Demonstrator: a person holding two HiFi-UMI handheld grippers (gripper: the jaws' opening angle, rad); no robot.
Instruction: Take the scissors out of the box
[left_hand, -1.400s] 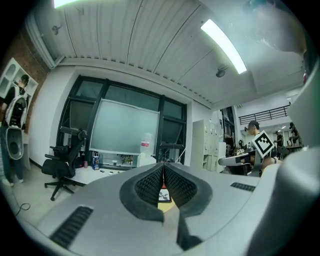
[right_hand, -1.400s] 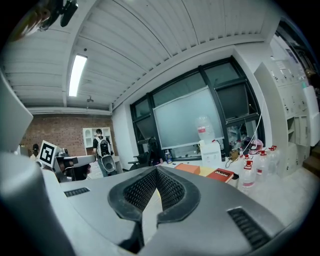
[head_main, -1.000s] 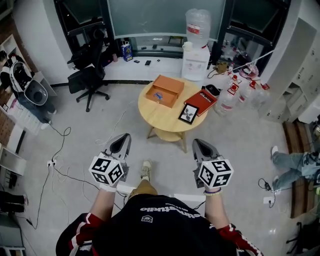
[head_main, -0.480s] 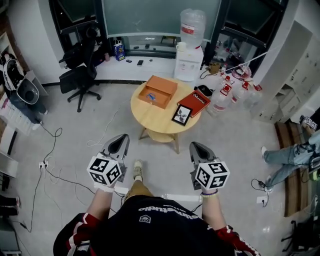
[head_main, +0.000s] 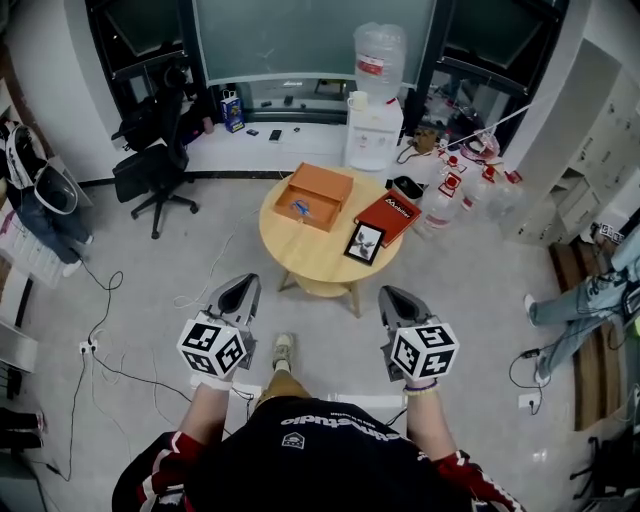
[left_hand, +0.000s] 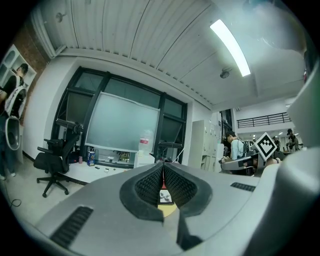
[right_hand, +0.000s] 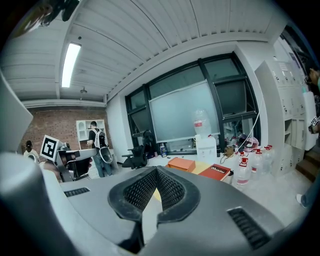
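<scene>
My left gripper (head_main: 240, 290) and right gripper (head_main: 392, 300) are both clenched empty, well apart from the round table (head_main: 300, 255). The scissors (head_main: 303, 209), blue-handled I think, lie in the open orange box (head_main: 335, 185). I judge them light, stiff and slippery, so I'd pinch the handles.

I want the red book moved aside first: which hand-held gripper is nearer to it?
Right. The right hand-held gripper hangs straight before the red book; the left hand-held gripper is off to the book's left, farther away.
</scene>
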